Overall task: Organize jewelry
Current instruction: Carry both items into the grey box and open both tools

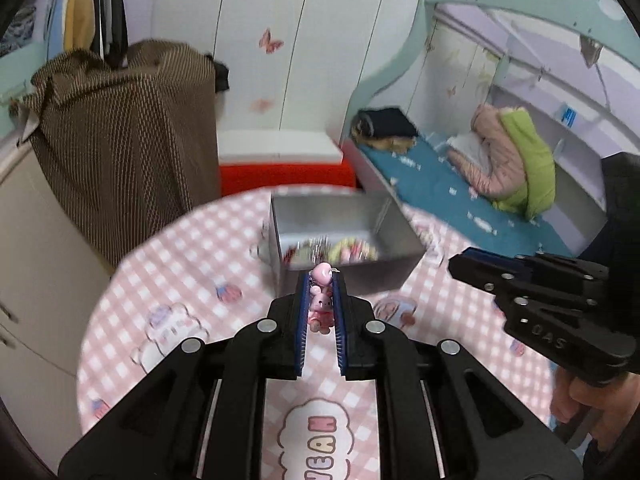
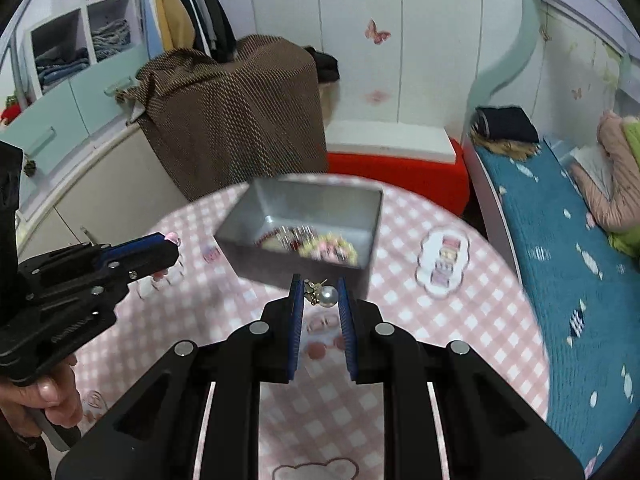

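My left gripper (image 1: pixel 321 280) is shut on a pink animal charm (image 1: pixel 321 305) that sits between its blue pads, just in front of the silver metal box (image 1: pixel 394 228). My right gripper (image 2: pixel 319 285) is shut on a pearl earring (image 2: pixel 329 296) with a gold fitting, held above the table before the same box (image 2: pixel 360 204). Blurred jewelry (image 1: pixel 340 250) lies in a heap on the box floor. In the right wrist view the left gripper (image 2: pixel 170 240) shows at the left with a bit of pink at its tip. From the left wrist view, the right gripper (image 1: pixel 456 264) enters at the right.
The round table (image 1: pixel 168 264) carries a pink checked cloth with cartoon prints. Behind it stand a brown patterned cloth over furniture (image 1: pixel 128 140), a red and white stool (image 1: pixel 284 160) and a bed with a blue cover (image 2: pixel 560 264). A person's hand (image 2: pixel 48 396) grips the left tool's handle.
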A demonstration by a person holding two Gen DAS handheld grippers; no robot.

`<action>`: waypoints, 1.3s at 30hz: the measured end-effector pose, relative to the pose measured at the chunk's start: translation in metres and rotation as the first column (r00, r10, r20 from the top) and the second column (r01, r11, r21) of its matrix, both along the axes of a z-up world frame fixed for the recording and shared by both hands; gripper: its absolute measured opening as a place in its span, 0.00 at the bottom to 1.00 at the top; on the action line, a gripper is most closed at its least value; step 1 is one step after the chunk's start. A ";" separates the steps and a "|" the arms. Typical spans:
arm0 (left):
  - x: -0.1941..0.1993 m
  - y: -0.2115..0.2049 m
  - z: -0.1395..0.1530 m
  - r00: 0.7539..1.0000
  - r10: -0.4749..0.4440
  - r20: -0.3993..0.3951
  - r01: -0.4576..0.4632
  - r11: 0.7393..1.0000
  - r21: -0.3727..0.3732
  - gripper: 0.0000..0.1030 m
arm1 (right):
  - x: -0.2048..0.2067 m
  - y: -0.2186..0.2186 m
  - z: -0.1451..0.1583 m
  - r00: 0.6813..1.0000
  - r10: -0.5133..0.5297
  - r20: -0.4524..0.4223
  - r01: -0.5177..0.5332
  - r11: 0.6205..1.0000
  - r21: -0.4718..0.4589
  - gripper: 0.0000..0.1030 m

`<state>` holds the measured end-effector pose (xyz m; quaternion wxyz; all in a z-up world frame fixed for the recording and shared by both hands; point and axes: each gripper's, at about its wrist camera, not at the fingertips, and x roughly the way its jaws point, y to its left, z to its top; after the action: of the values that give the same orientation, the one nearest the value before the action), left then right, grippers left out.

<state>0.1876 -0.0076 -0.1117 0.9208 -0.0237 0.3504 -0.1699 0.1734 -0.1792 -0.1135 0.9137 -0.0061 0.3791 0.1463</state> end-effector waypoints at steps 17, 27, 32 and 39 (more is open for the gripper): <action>0.075 -0.020 0.057 0.998 -0.059 0.022 0.059 0.998 -0.017 0.11 | 0.090 0.016 0.047 0.997 0.046 -0.057 -0.043 0.998 0.042 0.15; 0.109 -0.034 0.024 0.994 -0.070 -0.079 0.070 0.998 -0.007 0.12 | 0.122 0.015 0.013 0.984 0.019 -0.178 -0.013 0.999 0.035 0.16; 0.122 -0.034 0.009 0.989 -0.061 -0.132 0.061 0.998 -0.003 0.12 | 0.132 0.010 -0.003 0.972 -0.001 -0.235 0.014 0.998 0.054 0.21; 0.119 -0.020 0.012 0.994 -0.004 -0.111 0.003 1.000 -0.009 0.74 | 0.132 0.000 -0.004 0.973 -0.031 -0.230 0.050 0.996 0.076 0.64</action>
<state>0.3063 -0.0280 -0.0999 0.8994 -0.0363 0.4004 -0.1715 0.3051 -0.1794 -0.1173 0.8664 0.0555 0.4754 0.1424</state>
